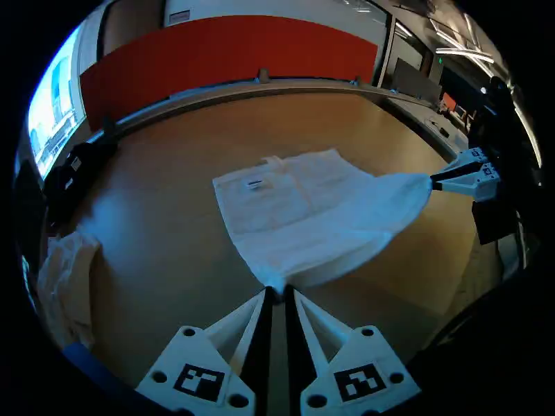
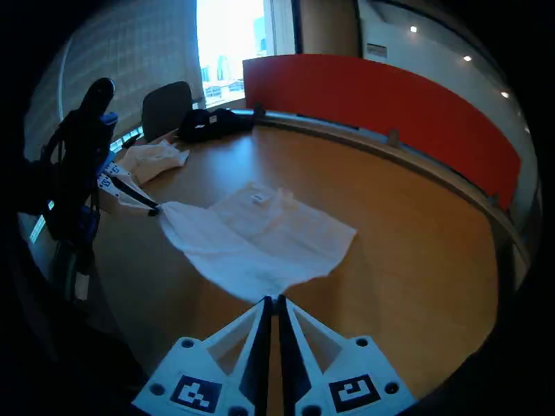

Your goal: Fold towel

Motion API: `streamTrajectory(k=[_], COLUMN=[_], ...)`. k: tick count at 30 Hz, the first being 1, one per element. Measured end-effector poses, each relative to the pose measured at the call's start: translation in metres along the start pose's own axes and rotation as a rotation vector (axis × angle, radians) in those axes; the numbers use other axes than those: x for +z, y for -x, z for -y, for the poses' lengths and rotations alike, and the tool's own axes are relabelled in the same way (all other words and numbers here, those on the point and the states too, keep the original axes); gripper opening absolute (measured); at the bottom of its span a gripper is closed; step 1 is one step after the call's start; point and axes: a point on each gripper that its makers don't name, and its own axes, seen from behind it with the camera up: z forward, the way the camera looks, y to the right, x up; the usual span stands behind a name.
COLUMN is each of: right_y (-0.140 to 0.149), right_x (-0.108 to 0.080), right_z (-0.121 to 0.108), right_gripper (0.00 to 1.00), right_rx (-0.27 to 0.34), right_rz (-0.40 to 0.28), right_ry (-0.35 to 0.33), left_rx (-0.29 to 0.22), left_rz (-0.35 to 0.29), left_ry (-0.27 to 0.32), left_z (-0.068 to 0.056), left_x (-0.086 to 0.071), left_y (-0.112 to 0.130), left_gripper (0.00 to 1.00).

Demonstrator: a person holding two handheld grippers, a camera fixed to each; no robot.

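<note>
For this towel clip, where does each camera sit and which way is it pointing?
Left gripper view: rides the left gripper, faces across the table to the red partition; own fingers pinch a towel corner.
Right gripper view: rides the right gripper, faces the window; own fingers pinch another corner.
Shared: the towel, the red partition, each other's gripper.

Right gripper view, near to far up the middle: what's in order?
right gripper tongs → towel → table → red partition
</note>
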Motion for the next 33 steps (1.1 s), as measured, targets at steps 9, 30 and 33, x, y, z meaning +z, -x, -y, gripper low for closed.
streamTrajectory(k=[9,30,33], right_y=[-0.005,-0.011,-0.013], right_x=[-0.021,-0.032,-0.029], right_z=[0.006,0.01,0.007], right_gripper=[0.07,0.07,0.06], right_rx=[0.003,-0.003,-0.004], right_rz=[0.008,0.017,0.018], right_ry=[-0.013,-0.025,-0.023], left_rx=[-0.014,-0.04,-0.04], left_rz=[0.002,0.002,0.0], left_ry=[0.01,0.021,0.025], left_z=[-0.012,-0.023,-0.023], left_x=[-0.024,-0.038,-0.035], left_y=[-0.002,0.0,-0.004], left_gripper=[0.13,0.13,0.13])
